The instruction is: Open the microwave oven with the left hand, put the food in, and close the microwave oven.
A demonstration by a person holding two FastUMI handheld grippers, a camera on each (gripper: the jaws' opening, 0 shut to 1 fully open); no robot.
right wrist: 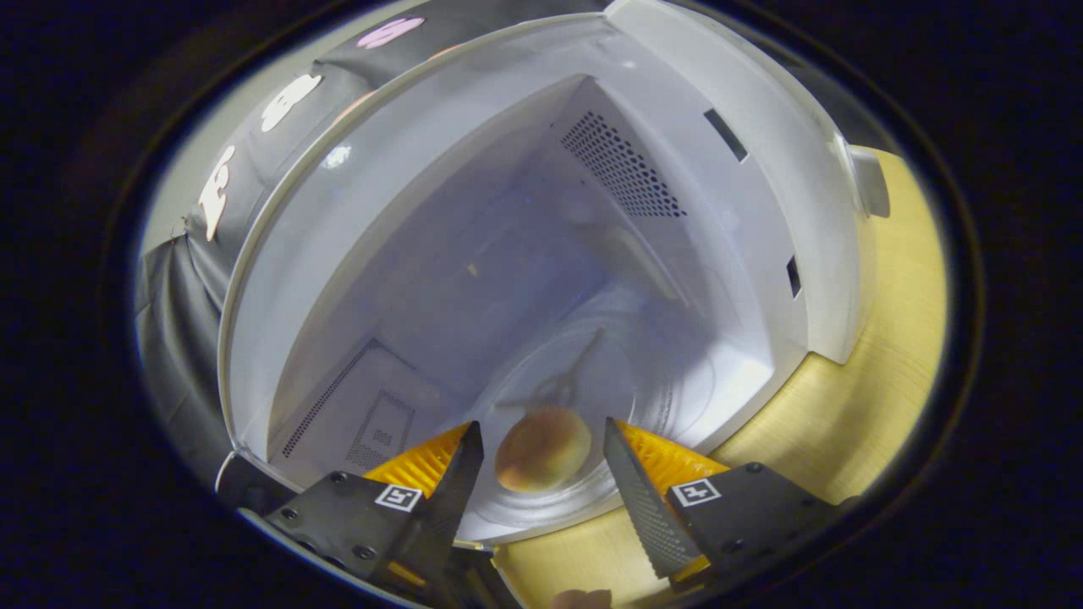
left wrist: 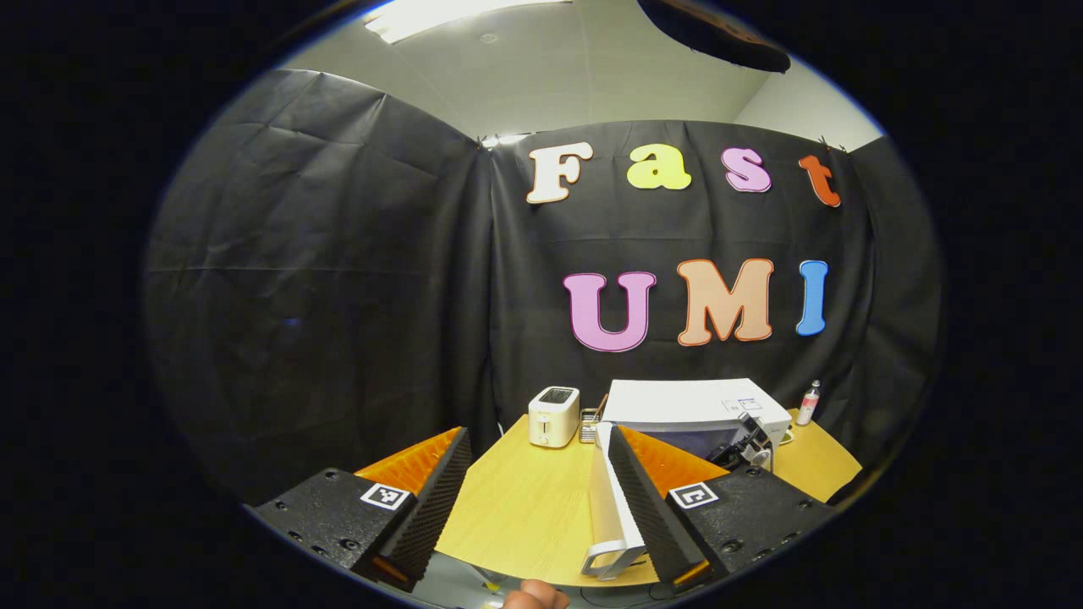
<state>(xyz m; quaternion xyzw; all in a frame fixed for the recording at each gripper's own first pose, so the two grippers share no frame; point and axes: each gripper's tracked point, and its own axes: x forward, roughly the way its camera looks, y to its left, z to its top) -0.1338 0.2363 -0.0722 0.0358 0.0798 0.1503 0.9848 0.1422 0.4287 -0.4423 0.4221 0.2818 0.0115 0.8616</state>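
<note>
The white microwave point(left wrist: 685, 404) stands at the back right of the table with its door point(left wrist: 607, 499) swung out toward me, edge-on, handle point(left wrist: 611, 560) nearest. My left gripper point(left wrist: 538, 436) is open; the door lies just inside its right finger, nothing pressed between the two. The right gripper point(left wrist: 749, 441) shows farther off at the oven's mouth. In the right gripper view the oven cavity point(right wrist: 474, 279) is open before me. A round tan bun point(right wrist: 541, 448) rests on the glass turntable point(right wrist: 668, 389). My right gripper point(right wrist: 541, 425) is open around the bun, with gaps on both sides.
A cream toaster point(left wrist: 554, 416) stands at the back of the wooden table point(left wrist: 525, 507), a small rack point(left wrist: 590, 425) beside it. A small bottle point(left wrist: 809, 403) is right of the microwave. Bare tabletop point(right wrist: 897, 355) runs along the oven's right side.
</note>
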